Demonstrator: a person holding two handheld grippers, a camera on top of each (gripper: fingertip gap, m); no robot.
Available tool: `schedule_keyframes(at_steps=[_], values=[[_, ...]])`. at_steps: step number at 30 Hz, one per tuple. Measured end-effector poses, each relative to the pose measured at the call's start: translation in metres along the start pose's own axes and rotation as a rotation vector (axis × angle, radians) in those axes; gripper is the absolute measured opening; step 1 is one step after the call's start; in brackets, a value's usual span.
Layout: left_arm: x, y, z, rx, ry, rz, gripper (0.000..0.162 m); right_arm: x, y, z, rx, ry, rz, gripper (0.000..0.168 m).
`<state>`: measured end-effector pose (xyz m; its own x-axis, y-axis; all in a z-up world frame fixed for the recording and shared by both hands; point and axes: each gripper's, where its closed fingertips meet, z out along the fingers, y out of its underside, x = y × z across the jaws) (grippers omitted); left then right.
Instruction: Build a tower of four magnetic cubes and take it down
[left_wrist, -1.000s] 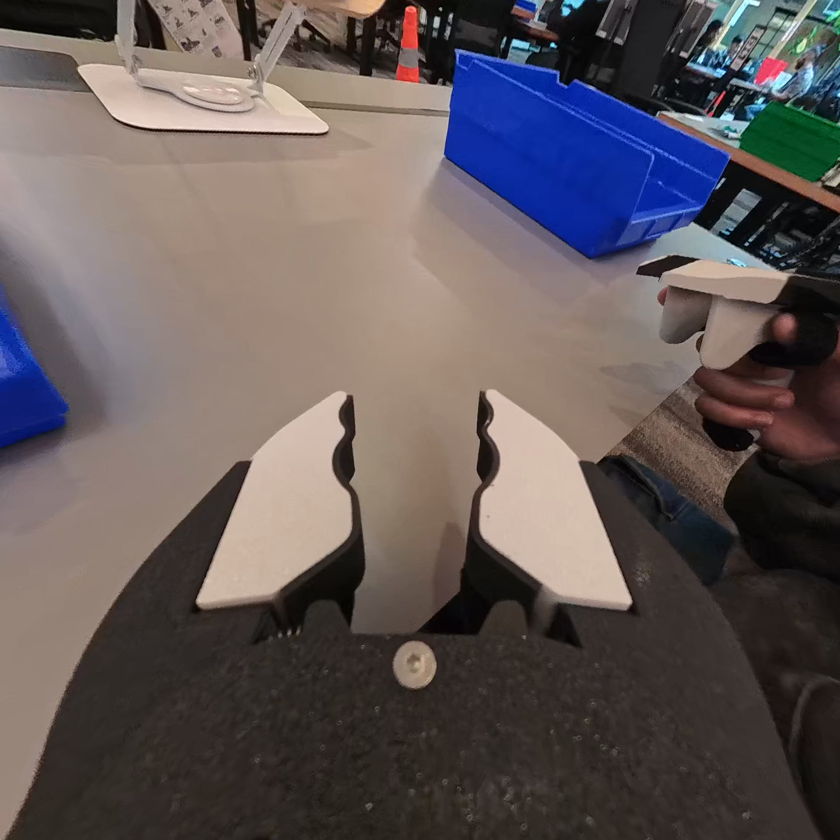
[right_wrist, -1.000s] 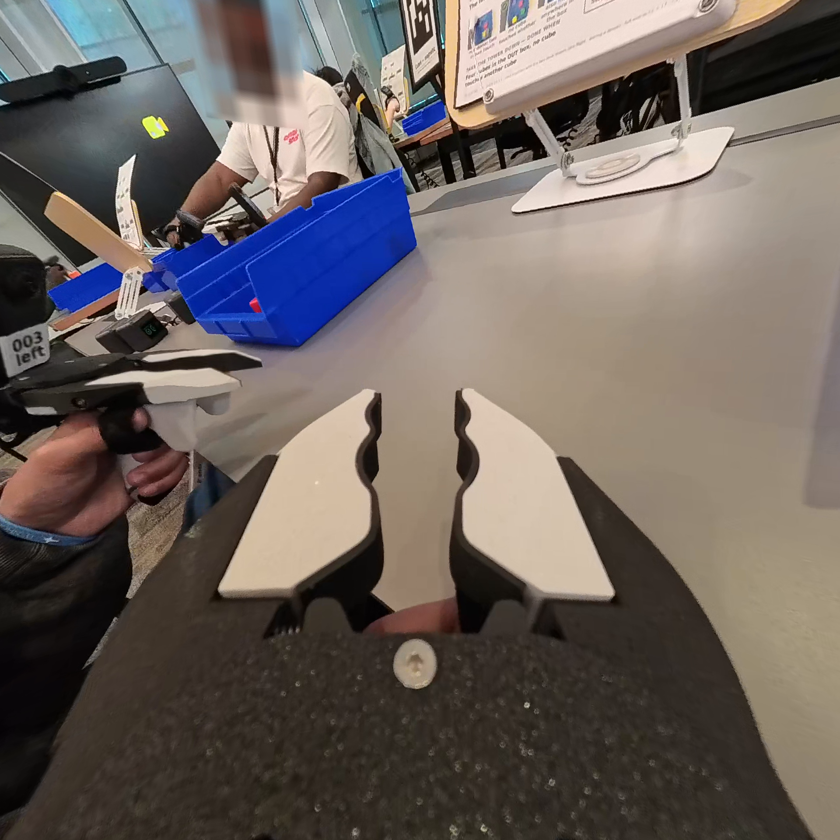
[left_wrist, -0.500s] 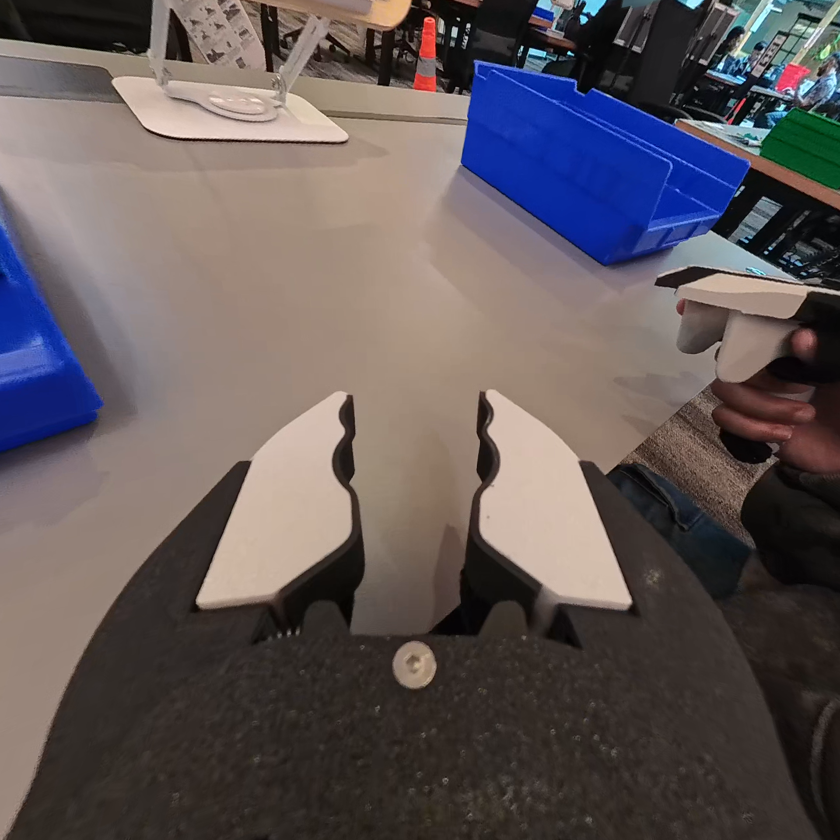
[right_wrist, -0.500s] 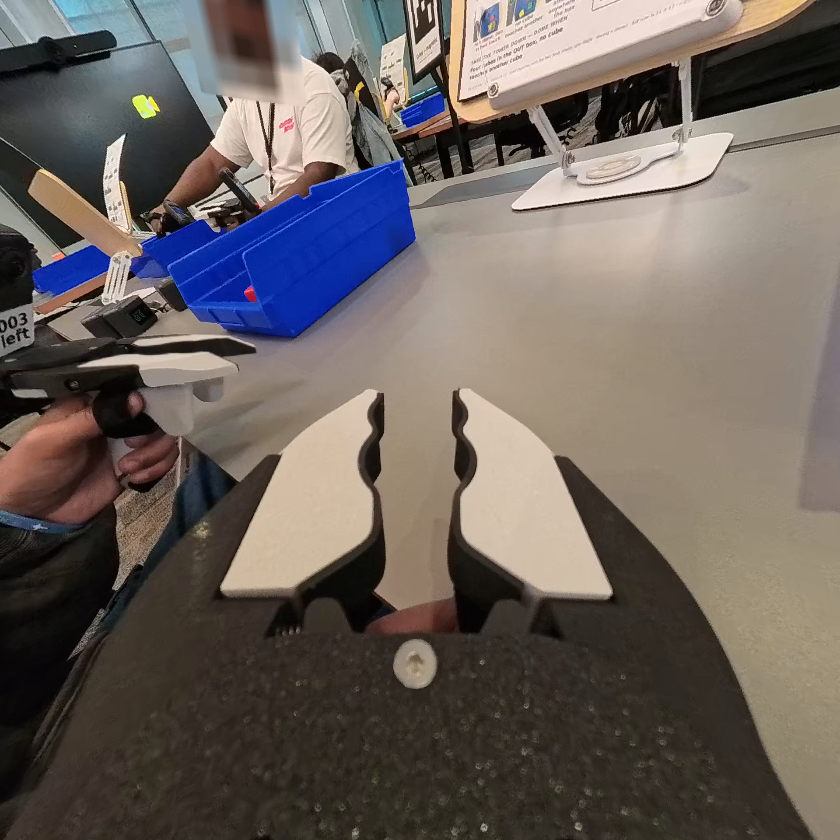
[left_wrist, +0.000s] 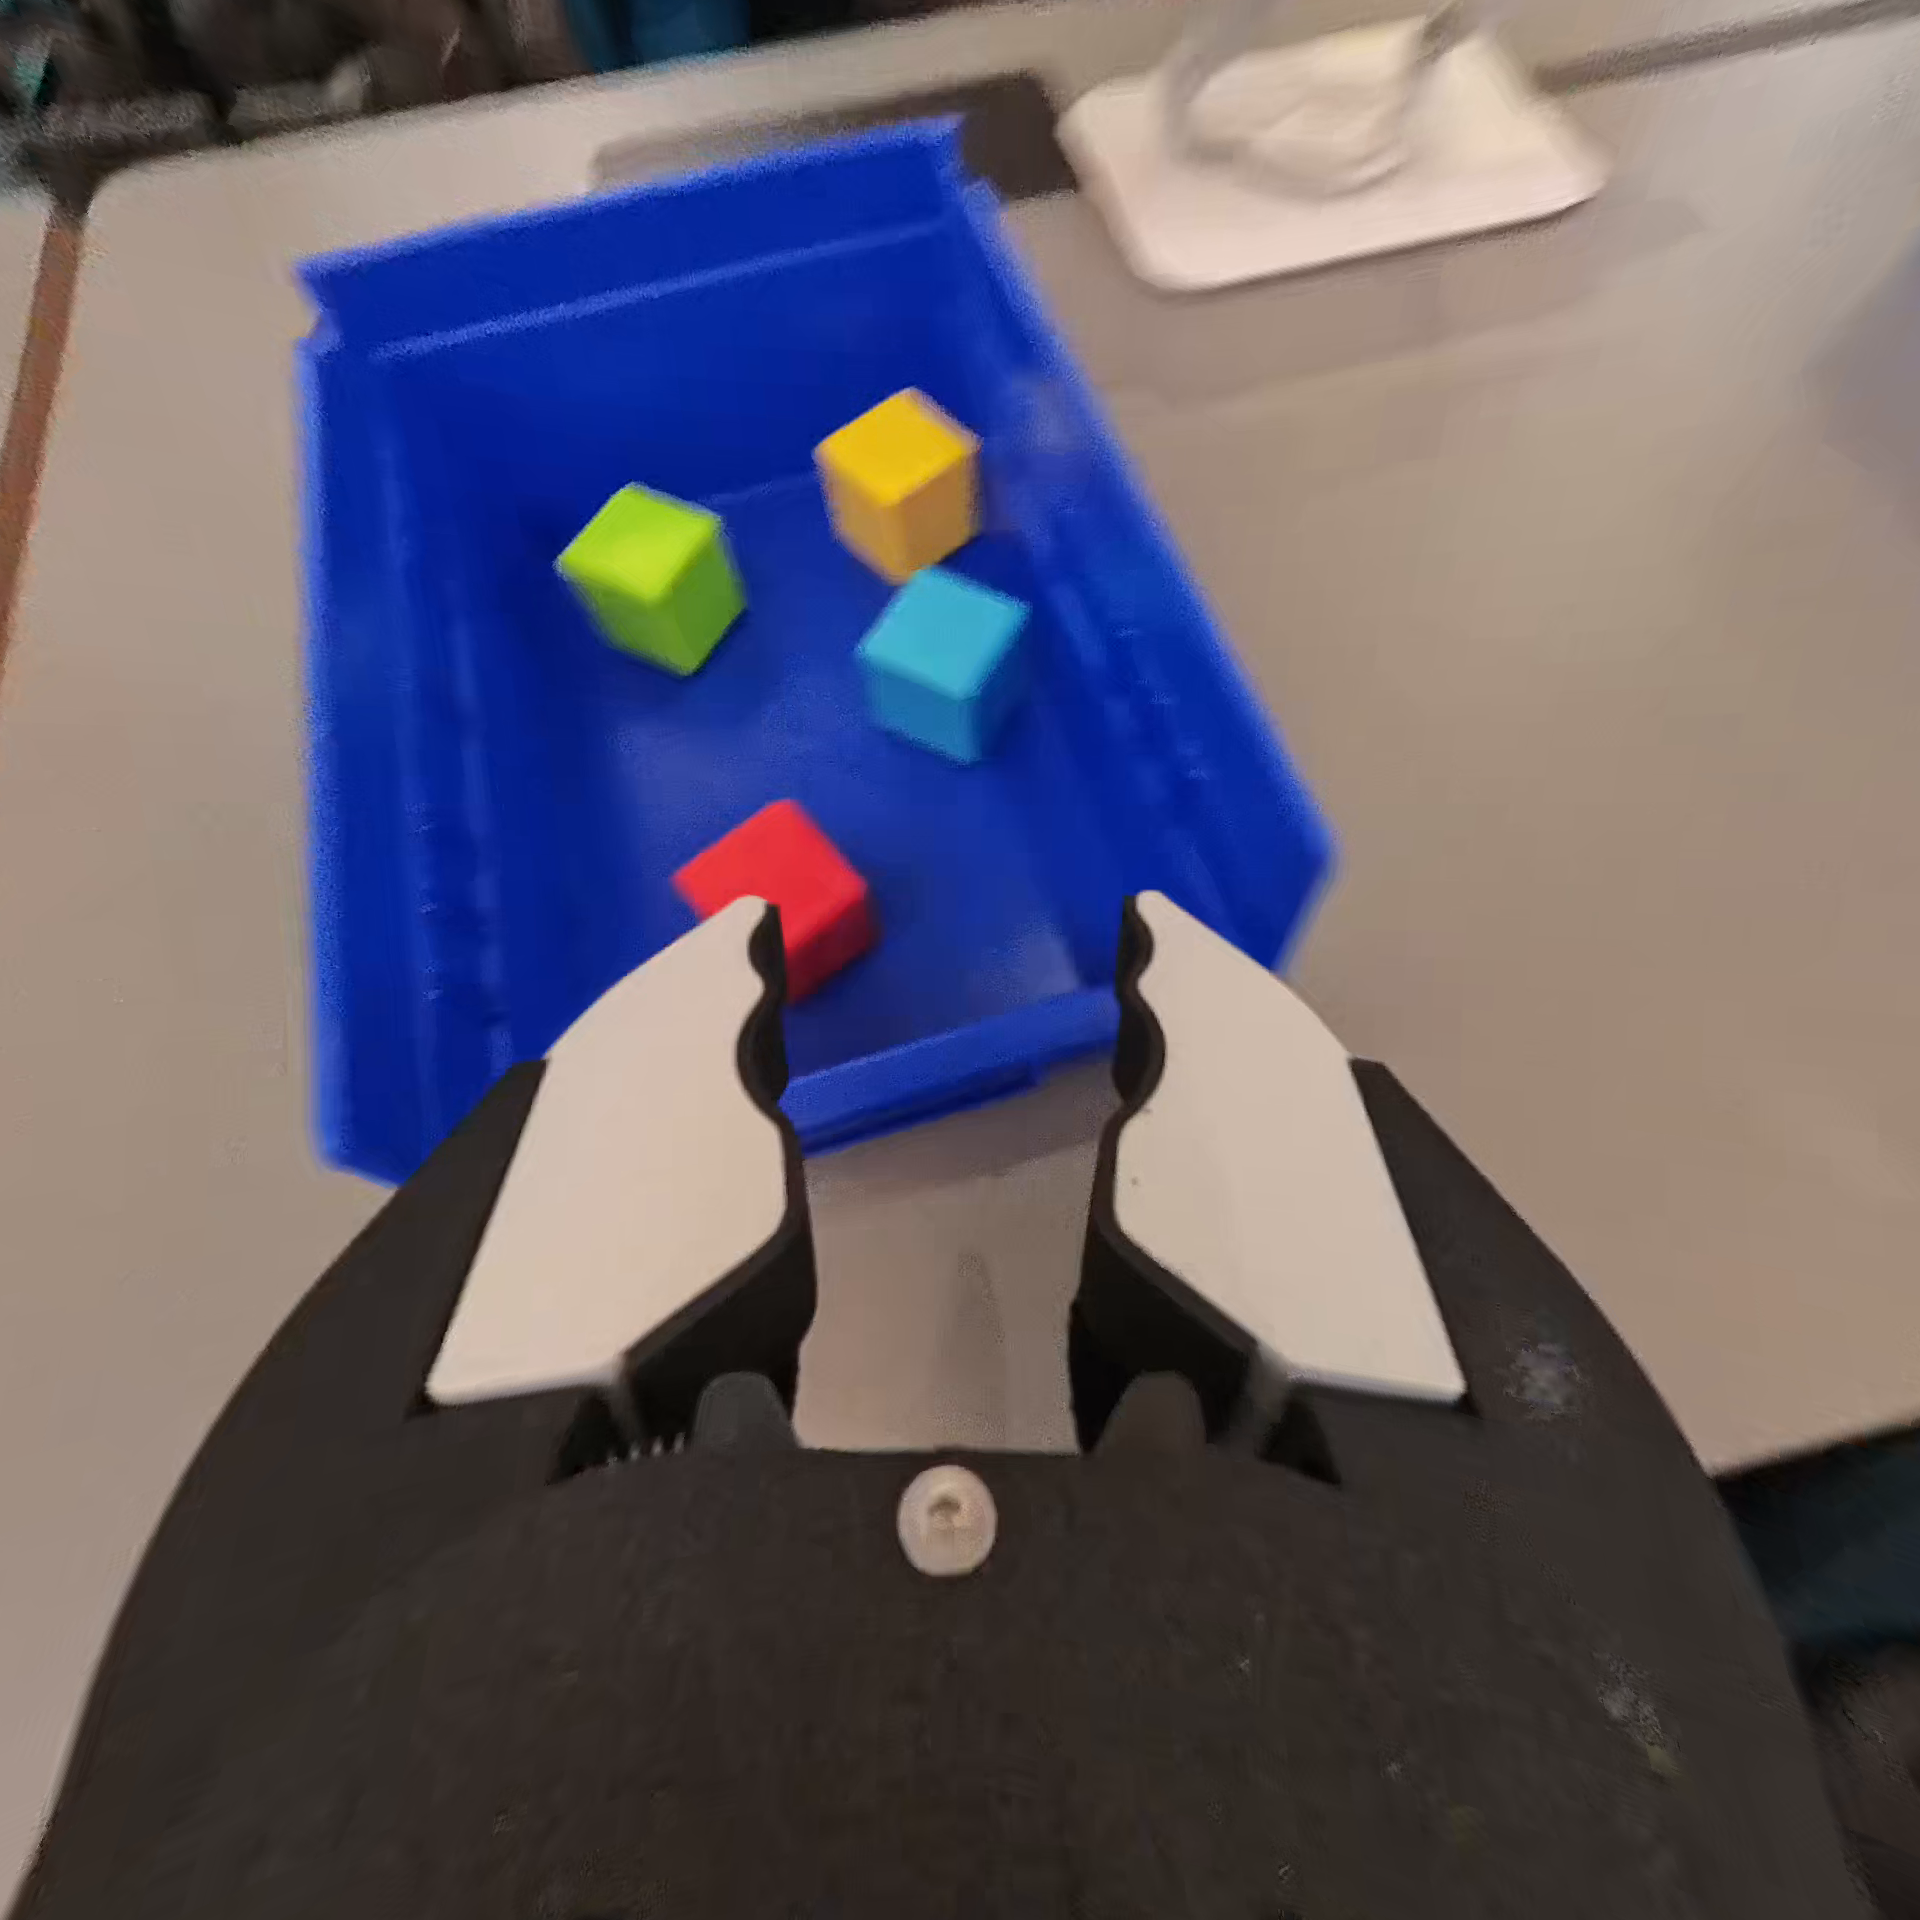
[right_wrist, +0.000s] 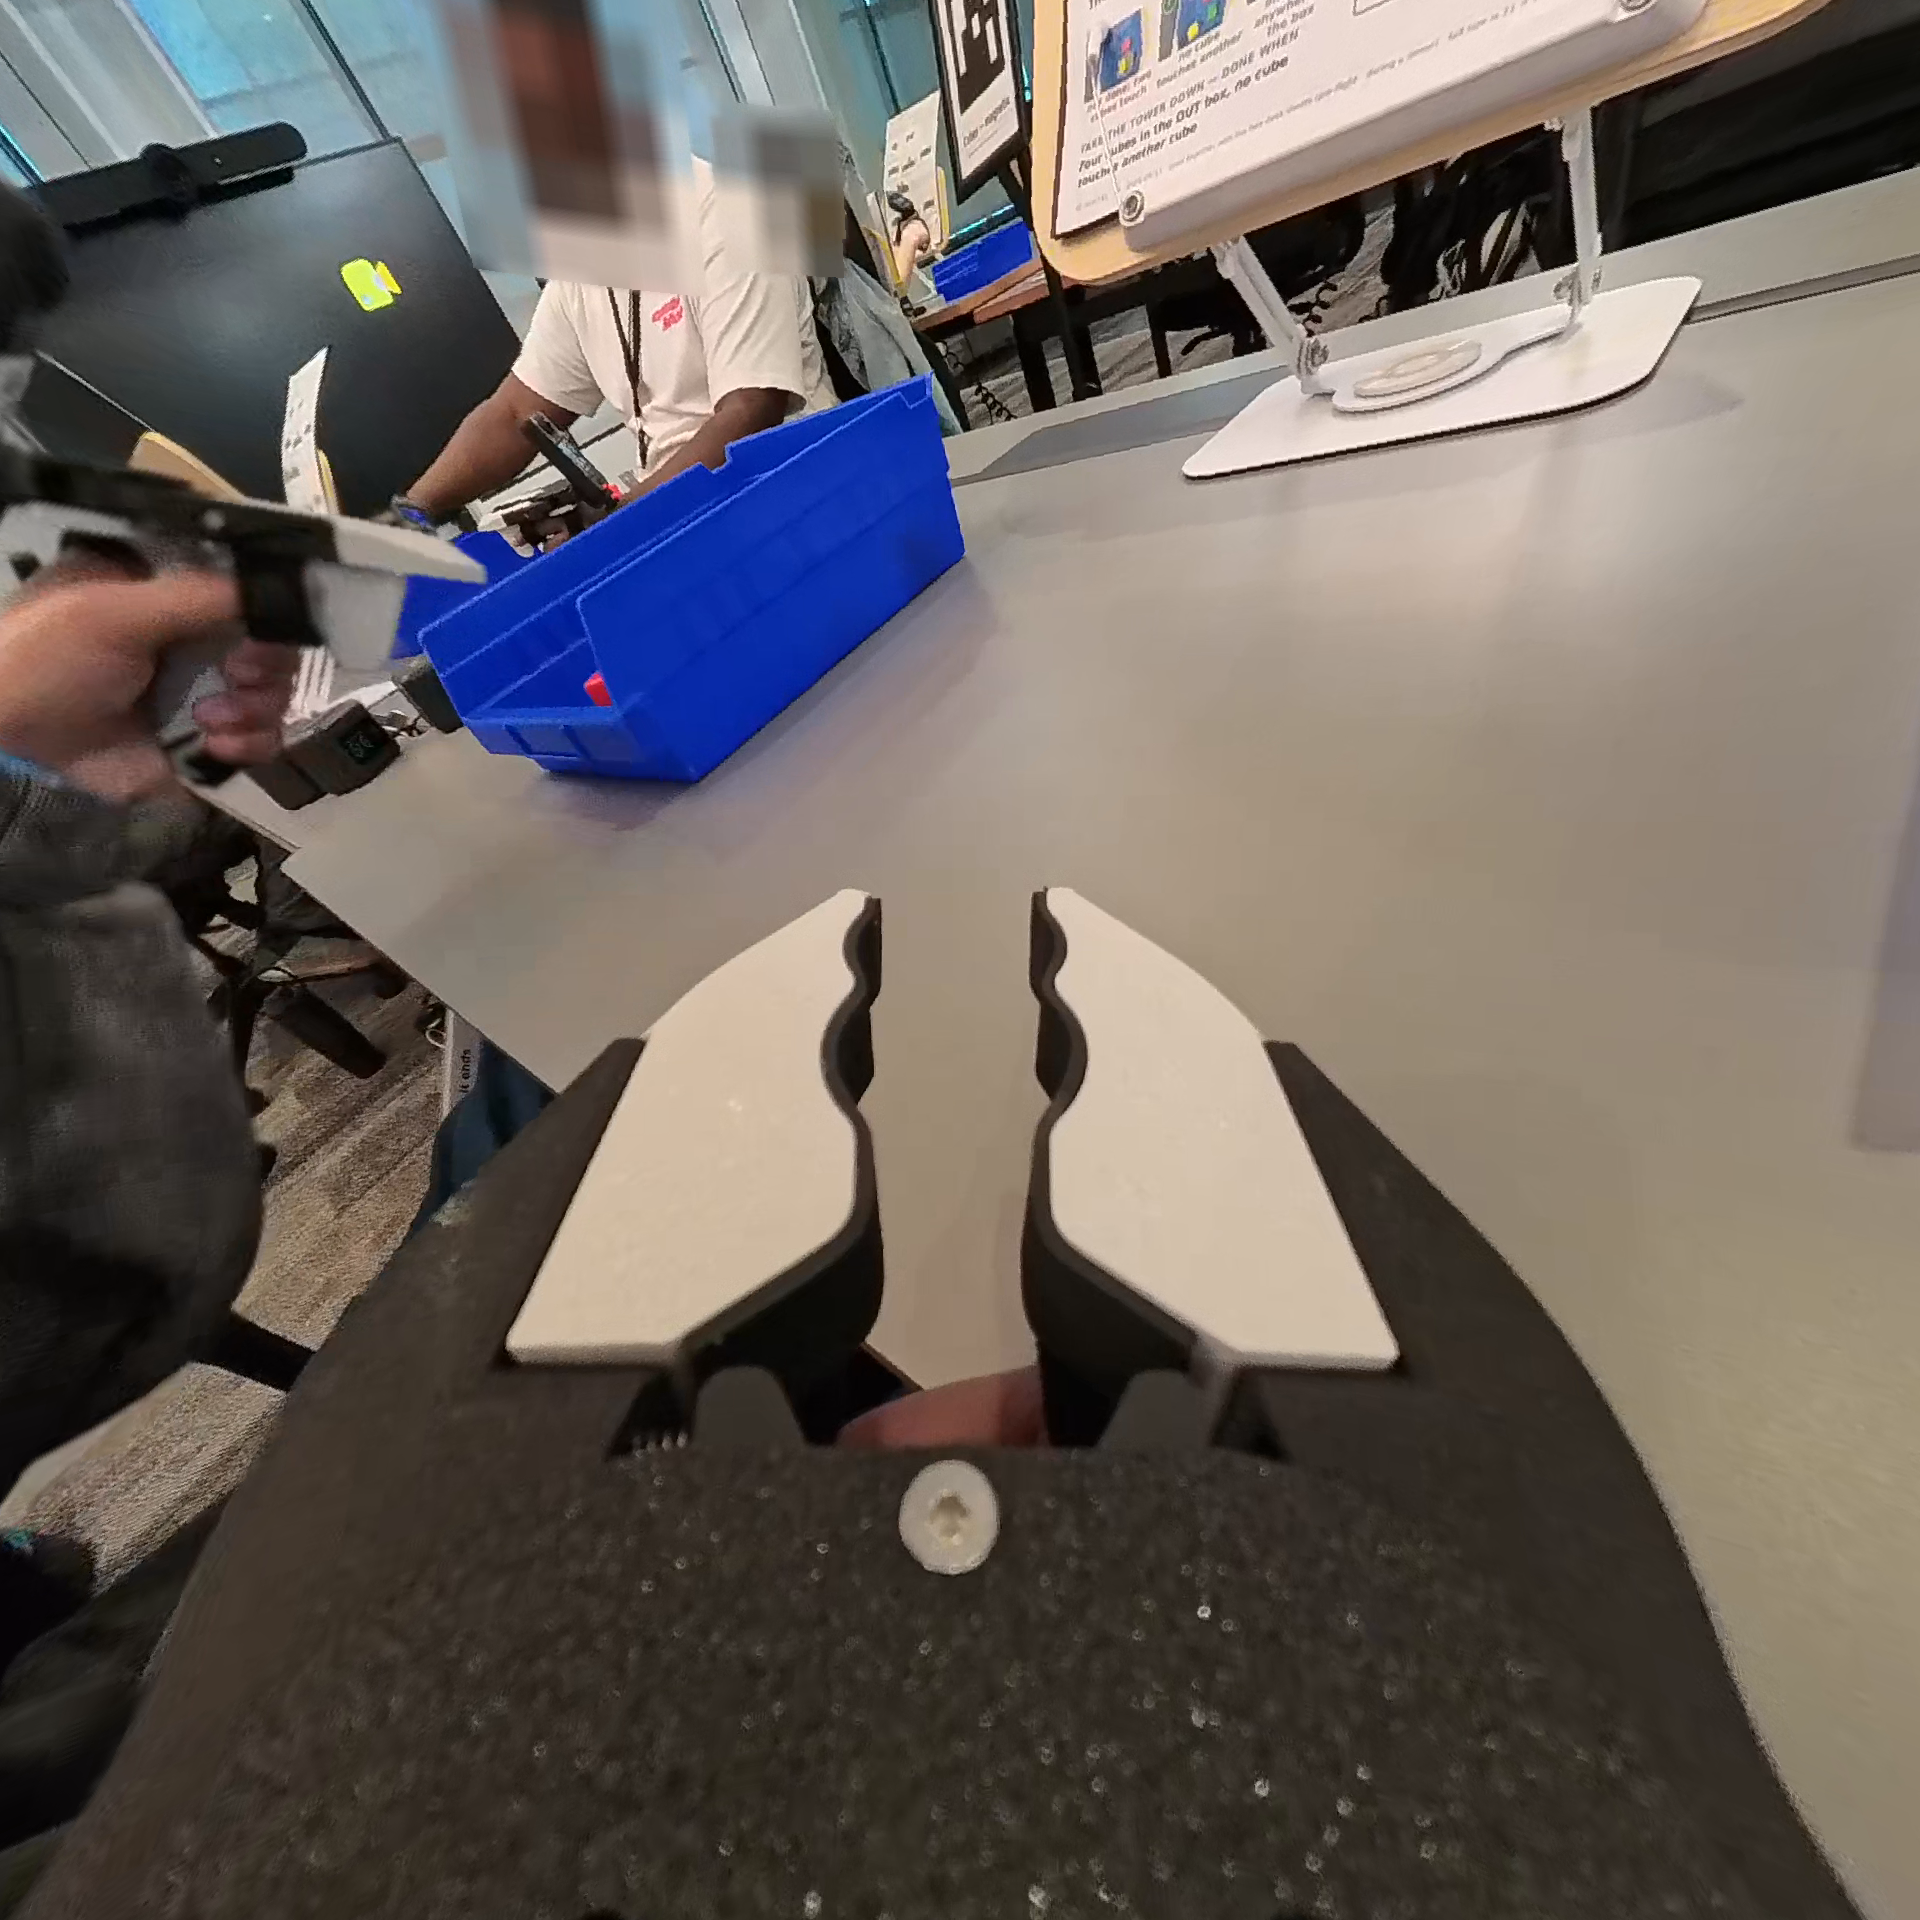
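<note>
A blue bin (left_wrist: 1174, 665) on a grey table (left_wrist: 1558, 727) holds four separate cubes: red (left_wrist: 795, 883) nearest, light blue (left_wrist: 940, 660), green (left_wrist: 649, 577) far left, yellow (left_wrist: 899, 478) far right. The left gripper (left_wrist: 945, 920) hangs above the bin's near edge, fingers wide apart and empty. The right gripper (right_wrist: 956, 914) is over bare table, fingers slightly parted, holding nothing.
</note>
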<state>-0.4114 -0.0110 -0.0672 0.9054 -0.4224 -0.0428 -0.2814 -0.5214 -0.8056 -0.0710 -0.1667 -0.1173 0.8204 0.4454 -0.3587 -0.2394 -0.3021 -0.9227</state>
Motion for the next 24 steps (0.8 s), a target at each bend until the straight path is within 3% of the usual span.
schedule_keyframes(at_steps=[3, 9, 20, 22, 24], values=[[-0.040, 0.006, 0.026, -0.206, -0.123, -0.072, 0.060, -0.002, 0.002, 0.001, -0.011, -0.005, -0.006, 0.027], [-0.056, 0.042, 0.085, -0.460, -0.113, -0.346, 0.061, -0.004, 0.005, 0.002, -0.029, -0.004, -0.026, 0.027], [-0.058, 0.063, 0.114, -0.580, -0.171, -0.357, 0.052, -0.003, 0.011, 0.002, -0.062, -0.006, -0.030, 0.027], [-0.057, 0.050, 0.108, -0.538, -0.164, -0.327, 0.051, -0.003, 0.011, 0.003, -0.066, 0.000, -0.036, 0.027], [-0.054, 0.017, 0.091, -0.420, -0.179, -0.260, 0.051, -0.002, 0.011, 0.003, -0.064, 0.005, -0.038, 0.026]])
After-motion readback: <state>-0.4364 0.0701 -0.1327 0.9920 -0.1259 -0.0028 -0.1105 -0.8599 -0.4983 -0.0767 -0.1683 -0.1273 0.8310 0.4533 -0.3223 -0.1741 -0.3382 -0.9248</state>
